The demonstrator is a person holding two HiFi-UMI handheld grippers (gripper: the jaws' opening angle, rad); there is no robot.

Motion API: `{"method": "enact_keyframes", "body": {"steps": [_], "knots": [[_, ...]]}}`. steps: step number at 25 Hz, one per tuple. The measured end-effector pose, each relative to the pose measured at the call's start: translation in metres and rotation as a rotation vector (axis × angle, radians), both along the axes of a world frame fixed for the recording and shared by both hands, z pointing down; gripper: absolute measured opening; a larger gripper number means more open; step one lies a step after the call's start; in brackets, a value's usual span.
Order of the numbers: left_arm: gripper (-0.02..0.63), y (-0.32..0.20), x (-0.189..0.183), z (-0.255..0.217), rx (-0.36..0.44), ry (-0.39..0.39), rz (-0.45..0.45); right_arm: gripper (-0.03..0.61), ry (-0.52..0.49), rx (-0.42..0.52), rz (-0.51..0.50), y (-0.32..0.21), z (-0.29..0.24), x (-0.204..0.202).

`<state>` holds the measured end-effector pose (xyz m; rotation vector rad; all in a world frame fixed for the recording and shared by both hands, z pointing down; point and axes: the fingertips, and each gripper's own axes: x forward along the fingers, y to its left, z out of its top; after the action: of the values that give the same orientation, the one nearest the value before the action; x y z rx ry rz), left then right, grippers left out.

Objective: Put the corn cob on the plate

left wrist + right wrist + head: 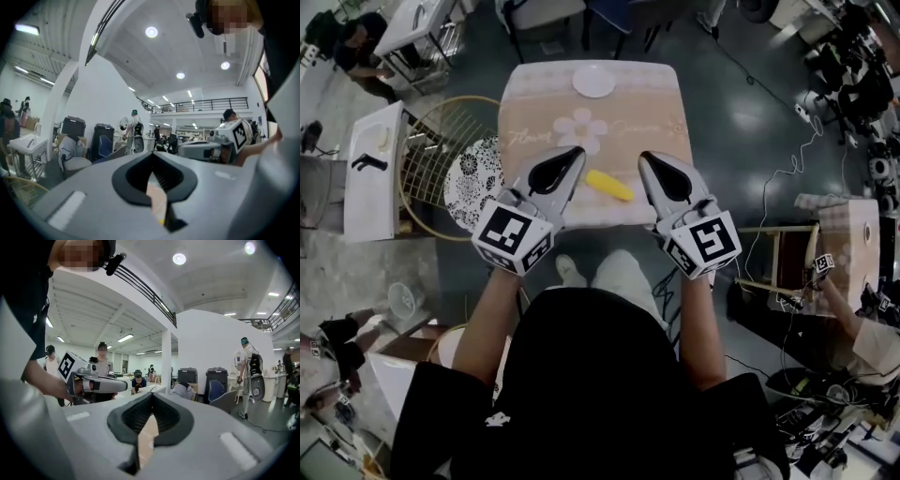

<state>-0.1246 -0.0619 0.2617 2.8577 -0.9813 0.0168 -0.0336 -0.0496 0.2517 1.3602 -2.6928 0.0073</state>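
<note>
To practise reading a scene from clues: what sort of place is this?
Probably a large open lab or workshop, not a home: a cloth-covered table stands on bare floor, cables trail beside it, and a railed mezzanine overlooks the hall.

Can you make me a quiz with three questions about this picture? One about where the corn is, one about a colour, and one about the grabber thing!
1. Where is the corn cob?
A. On the plate
B. On the table, between the left gripper and the right gripper
C. On the floor

2. What colour is the plate?
A. White
B. Red
C. Blue

3. How are the left gripper's jaws?
A. Wide open
B. Shut on the corn cob
C. Shut, with nothing in them

Answers:
1. B, because the corn cob lies on the cloth between the two tips, and the plate sits empty at the far edge.
2. A, because the plate is plain white.
3. C, because the left gripper view shows the jaws together with nothing pinched between them.
</note>
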Motion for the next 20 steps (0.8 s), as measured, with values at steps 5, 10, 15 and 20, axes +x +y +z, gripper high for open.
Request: {"method": "enact_keyframes", "body": {"steps": [5, 10, 15, 20], "knots": [[0.005, -0.013, 0.014, 0.015, -0.022, -0.031, 0.036, 0.0, -0.018, -0.026, 0.05, -0.011, 0.009, 0.02], [0.005, -0.03, 0.038, 0.031, -0.04, -0.09, 0.07, 0.002, -0.049, -0.03, 0.062, -0.032, 0.013, 0.046], [0.005, -0.039, 0.063, 0.055, -0.03, -0.169, 0.13, 0.001, -0.129, -0.032, 0.005, -0.039, 0.021, 0.066], [0.005, -0.04, 0.078, 0.083, 0.004, -0.257, 0.231, 0.001, -0.152, -0.07, 0.027, -0.046, 0.042, 0.082]]}}
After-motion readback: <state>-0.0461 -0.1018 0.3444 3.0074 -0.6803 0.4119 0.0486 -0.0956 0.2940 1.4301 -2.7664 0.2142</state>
